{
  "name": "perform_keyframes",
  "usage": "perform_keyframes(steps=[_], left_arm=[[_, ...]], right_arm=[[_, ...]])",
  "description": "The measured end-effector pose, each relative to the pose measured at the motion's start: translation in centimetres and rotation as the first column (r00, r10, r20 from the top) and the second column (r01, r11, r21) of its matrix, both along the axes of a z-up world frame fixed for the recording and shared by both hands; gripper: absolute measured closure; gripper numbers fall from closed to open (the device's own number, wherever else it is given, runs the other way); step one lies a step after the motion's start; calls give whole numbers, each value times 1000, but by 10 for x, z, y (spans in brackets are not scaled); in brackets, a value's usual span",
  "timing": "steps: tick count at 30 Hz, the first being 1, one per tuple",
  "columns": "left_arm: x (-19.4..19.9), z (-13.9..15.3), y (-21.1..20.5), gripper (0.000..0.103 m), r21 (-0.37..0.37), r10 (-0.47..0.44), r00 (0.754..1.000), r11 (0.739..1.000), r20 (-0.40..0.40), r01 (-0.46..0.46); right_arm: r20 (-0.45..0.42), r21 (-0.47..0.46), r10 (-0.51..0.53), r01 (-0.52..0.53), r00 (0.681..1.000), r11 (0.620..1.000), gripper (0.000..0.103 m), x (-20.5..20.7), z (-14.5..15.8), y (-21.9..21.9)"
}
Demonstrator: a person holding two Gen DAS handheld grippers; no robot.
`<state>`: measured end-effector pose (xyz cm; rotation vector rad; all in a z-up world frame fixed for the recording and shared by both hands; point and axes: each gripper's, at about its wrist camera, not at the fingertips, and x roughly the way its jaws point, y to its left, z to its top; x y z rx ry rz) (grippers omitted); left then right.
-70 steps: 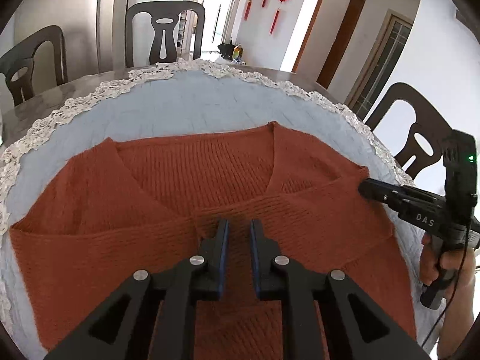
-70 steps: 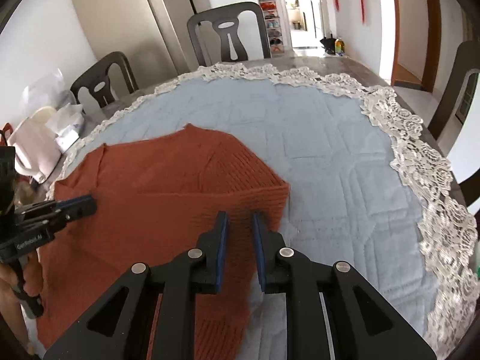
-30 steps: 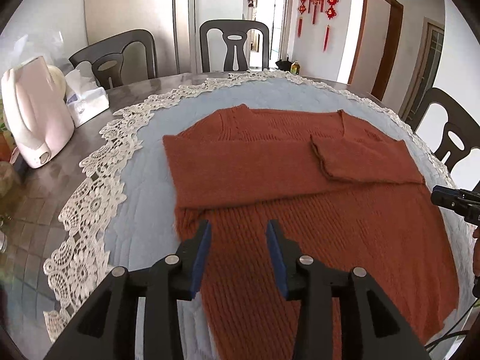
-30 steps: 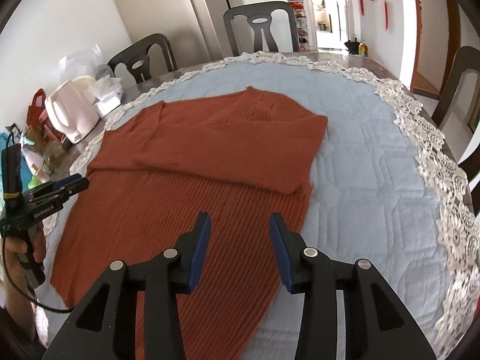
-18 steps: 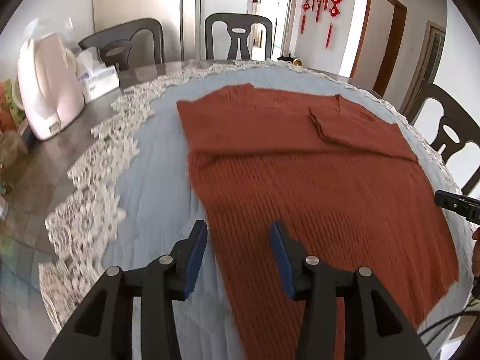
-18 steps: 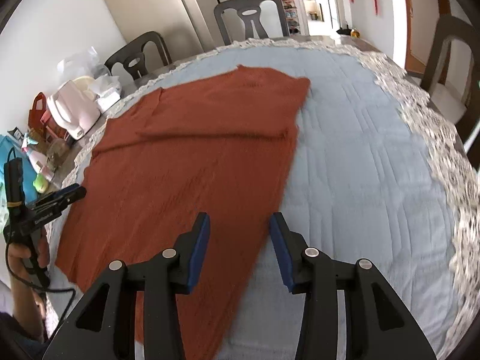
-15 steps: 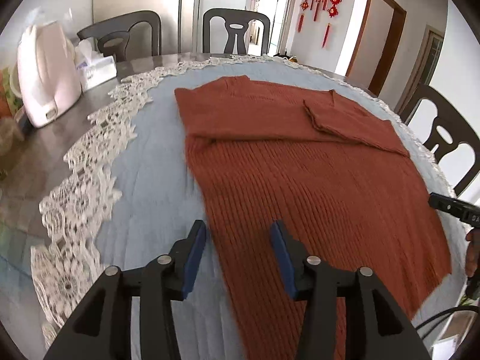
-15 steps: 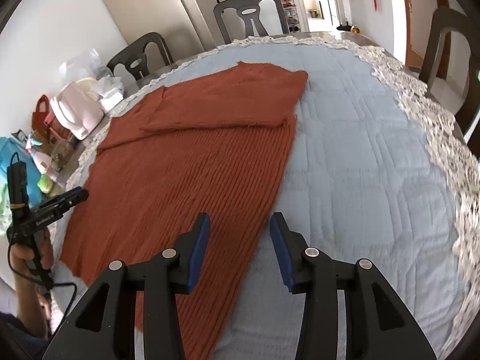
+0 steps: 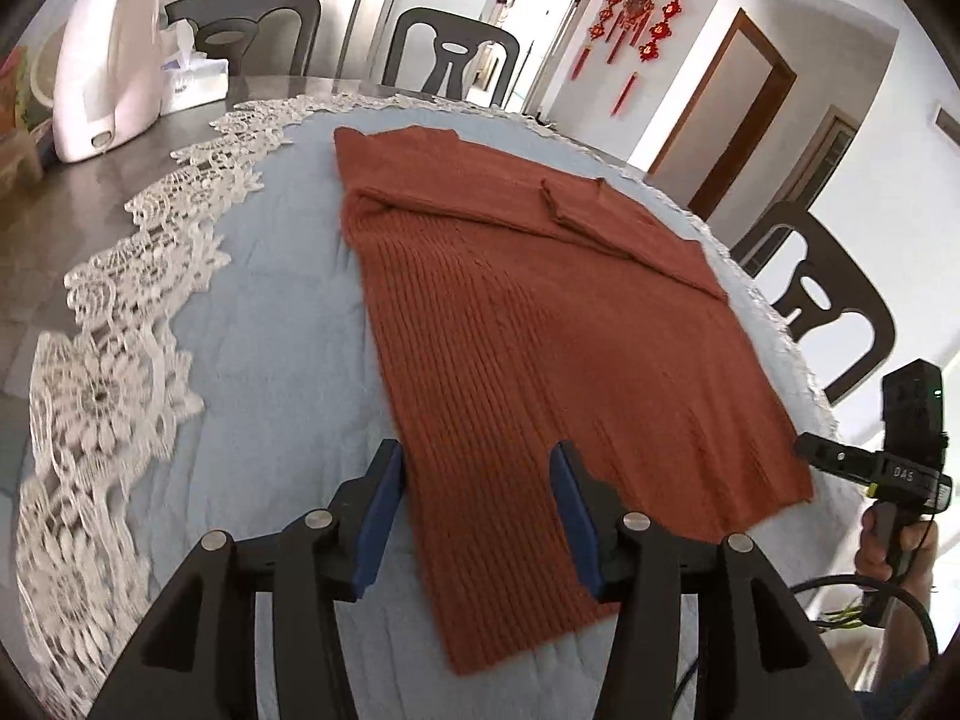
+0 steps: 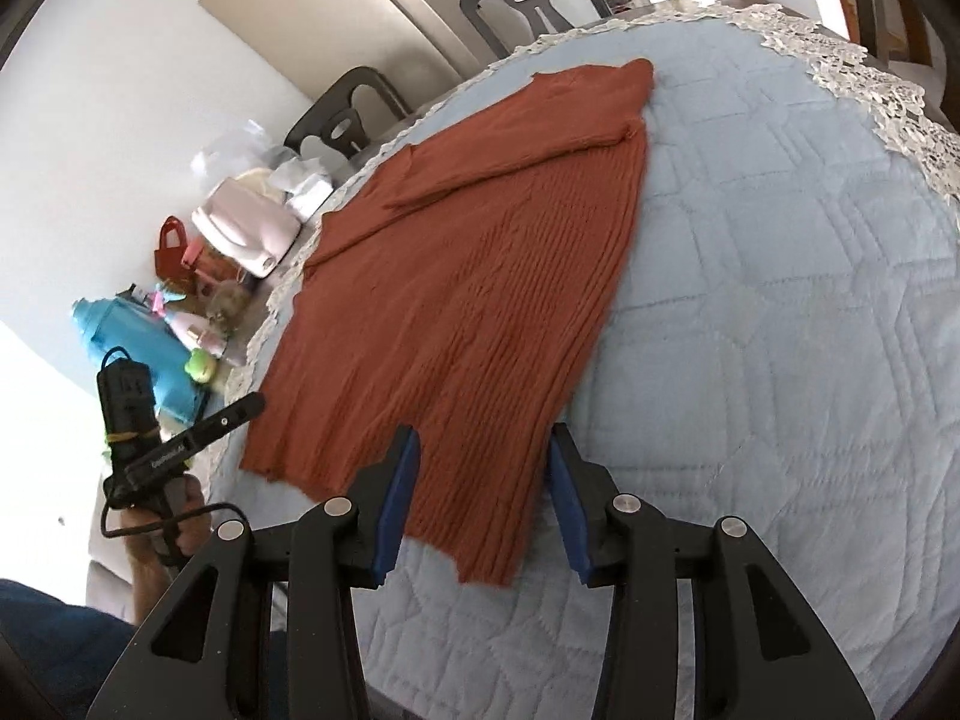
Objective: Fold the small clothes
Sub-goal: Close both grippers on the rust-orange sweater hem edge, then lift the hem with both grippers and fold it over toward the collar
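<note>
A rust-red knit sweater (image 9: 540, 330) lies flat on the light blue quilted cloth (image 9: 270, 330), both sleeves folded in across the chest and the hem nearest me. My left gripper (image 9: 477, 456) hovers open over the hem's left corner, ribbed knit showing between its blue pads, which do not press on it. My right gripper (image 10: 483, 438) stands open over the hem's right corner (image 10: 480, 564), likewise not gripping. Each gripper shows in the other's view: the right one (image 9: 822, 459) off the hem's far corner, the left one (image 10: 237, 414) beside the opposite corner, each in a hand.
White lace (image 9: 120, 300) rims the cloth on the round table. A white appliance (image 9: 102, 60) and a tissue box (image 9: 192, 75) stand at the far left. A blue bottle (image 10: 138, 342) and small clutter sit past the table's left edge. Dark chairs (image 9: 450, 54) ring the table.
Both grippers have drawn back from the folded sleeves toward the hem and dropped a little. Their jaws have spread wider. The sweater lies as before.
</note>
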<state>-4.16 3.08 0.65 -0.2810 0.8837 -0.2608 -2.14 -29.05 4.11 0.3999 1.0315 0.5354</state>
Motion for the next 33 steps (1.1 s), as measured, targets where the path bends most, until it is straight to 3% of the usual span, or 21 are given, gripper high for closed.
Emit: perform_keyframes(steps=[7,11,14,17,20,26,33], left_arm=[[0,-1,-1,51,-56,-10,1000,998,0,10],[-2,-3,-4,63,-53,-13,1000,998,0,13],[-2,-4,-4,74,-47,-8,1000,999,1,8],[0,-6,-1,90,-55,-6,1000,998,-10,5],[0,-3,7,95,-93,-4,1000,996,-10,3],[-4,16,26,95,-139,36,997,990,65,-27],[18,40,29,95,-166,42,990,986,134,-20]], right_arm=[[3,-11,16,-16,1000,1000,62,5,0,8],[-8,-34,27,-27,1000,999,86,3,-4,11],[-8,-33,19,-19,1000,999,93,4,-6,12],[-1,-26,15,-15,1000,1000,95,3,-3,9],[27,5,-8,8,1000,1000,96,0,6,-1],[78,55,-56,51,995,997,96,4,23,-16],[134,109,-67,53,989,993,96,29,42,-17]])
